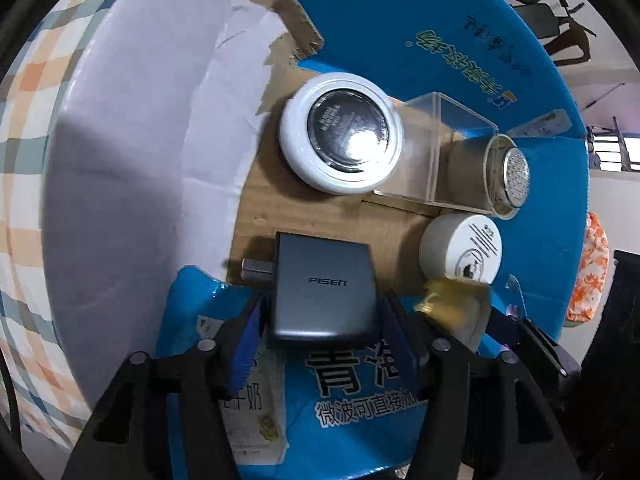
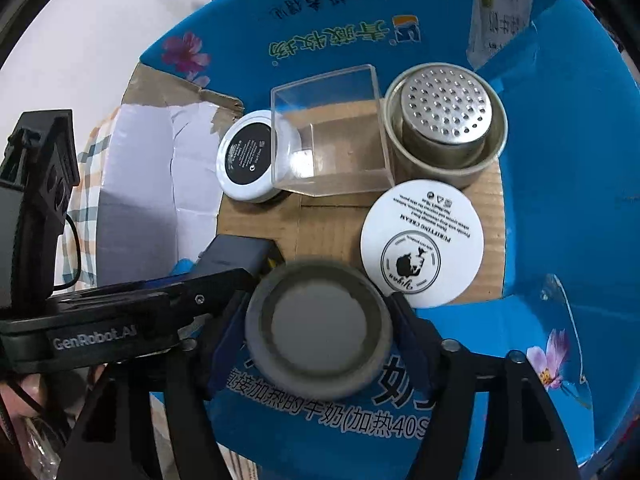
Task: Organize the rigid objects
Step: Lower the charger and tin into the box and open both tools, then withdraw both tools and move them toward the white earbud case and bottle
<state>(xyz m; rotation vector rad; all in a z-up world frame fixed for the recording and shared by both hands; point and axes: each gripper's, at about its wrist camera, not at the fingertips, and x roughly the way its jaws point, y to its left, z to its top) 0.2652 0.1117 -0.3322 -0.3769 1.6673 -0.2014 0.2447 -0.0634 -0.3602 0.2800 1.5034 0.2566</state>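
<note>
Checked cloth [image 1: 24, 128] lies under an open blue carton [image 2: 560, 184], brown cardboard floor exposed. Landmark: clear acrylic cube [image 2: 332, 140], near the carton's far wall. Just beside the cube, on one side, a white round tin with a dark label [image 2: 248, 156] (their edges overlap in view, contact not certain); on the other side, a jar with a perforated metal lid [image 2: 448, 120]. Nearer the cameras than the cube, a white cream jar [image 2: 420, 240] sits on the cardboard floor.

Left gripper [image 1: 320, 312]: jaws pinch a grey PISEN charger [image 1: 324, 288] over the carton's near edge. Right gripper [image 2: 320, 320]: jaws clamp a grey round lidded jar [image 2: 318, 324], just beside the cream jar.
</note>
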